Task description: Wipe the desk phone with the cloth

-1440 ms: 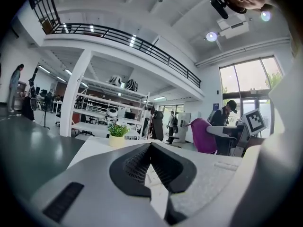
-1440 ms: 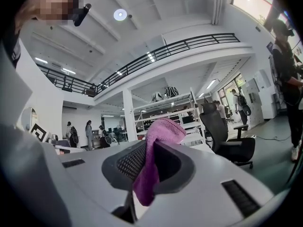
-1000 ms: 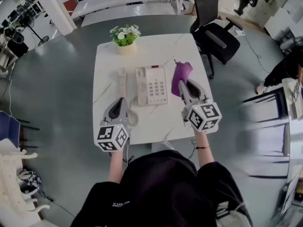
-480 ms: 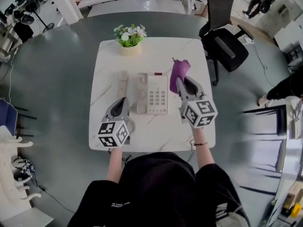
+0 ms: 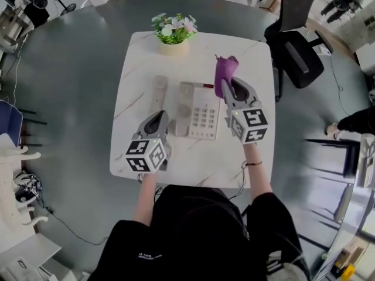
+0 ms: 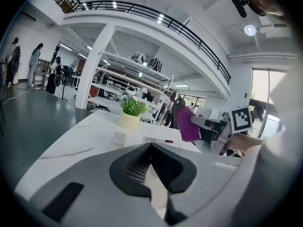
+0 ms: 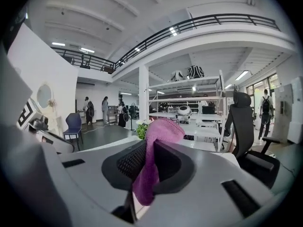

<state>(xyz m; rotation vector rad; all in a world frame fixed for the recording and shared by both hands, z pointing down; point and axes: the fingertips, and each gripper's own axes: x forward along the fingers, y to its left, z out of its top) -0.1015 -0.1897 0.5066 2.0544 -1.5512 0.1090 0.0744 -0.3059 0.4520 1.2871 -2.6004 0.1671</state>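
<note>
Right hand-held gripper (image 5: 227, 92) clamped on crumpled purple cloth (image 5: 225, 69), just right of beige keypad desk phone (image 5: 203, 113) lying lengthwise away on white worktop (image 5: 136, 63); left hand-held gripper (image 5: 157, 119) closed, empty.

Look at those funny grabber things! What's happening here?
A person holds a gripper in each hand over a white table. The right gripper is shut on a purple cloth, up by the far right corner of the desk phone. The left gripper is shut and empty, near the handset, which lies off the phone on its left. The cloth isn't on the phone, so no wiping seems under way.
</note>
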